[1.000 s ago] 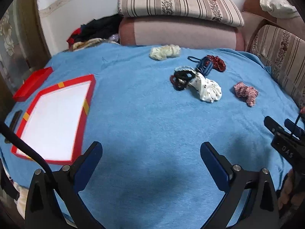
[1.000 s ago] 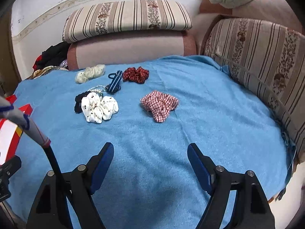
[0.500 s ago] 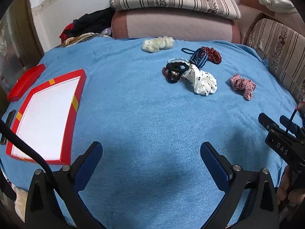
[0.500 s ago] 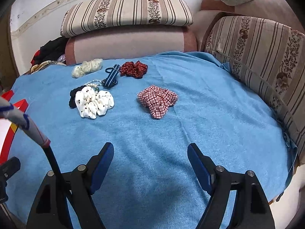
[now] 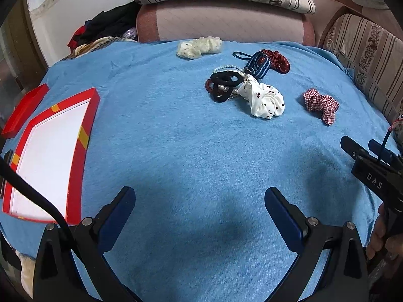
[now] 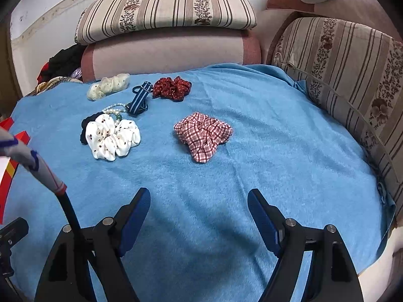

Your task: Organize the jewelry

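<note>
Hair ties and bracelets lie on a blue towel (image 5: pixel 176 138). A white dotted scrunchie (image 5: pixel 265 99) (image 6: pixel 110 138) lies beside black hair ties (image 5: pixel 223 84) and a pearl bracelet (image 6: pixel 114 108). A red checked scrunchie (image 5: pixel 321 104) (image 6: pixel 204 136), a dark red scrunchie (image 6: pixel 172 88), a striped blue tie (image 6: pixel 139 98) and a cream scrunchie (image 5: pixel 199 47) (image 6: pixel 108 86) lie around them. A red box with white lining (image 5: pixel 47 151) sits at the left. My left gripper (image 5: pixel 200 201) is open and empty above bare towel. My right gripper (image 6: pixel 199 203) is open and empty, short of the checked scrunchie.
A red lid (image 5: pixel 24 110) lies left of the box. Striped cushions (image 6: pixel 163 12) and a pink bolster (image 5: pixel 224 22) line the back; a striped sofa back (image 6: pixel 340 75) stands at the right. Clothes (image 5: pixel 105 29) are piled at the back left.
Both grippers have moved slightly forward over the towel, so the hair ties sit a little lower and nearer in view. Both stay open and empty.
</note>
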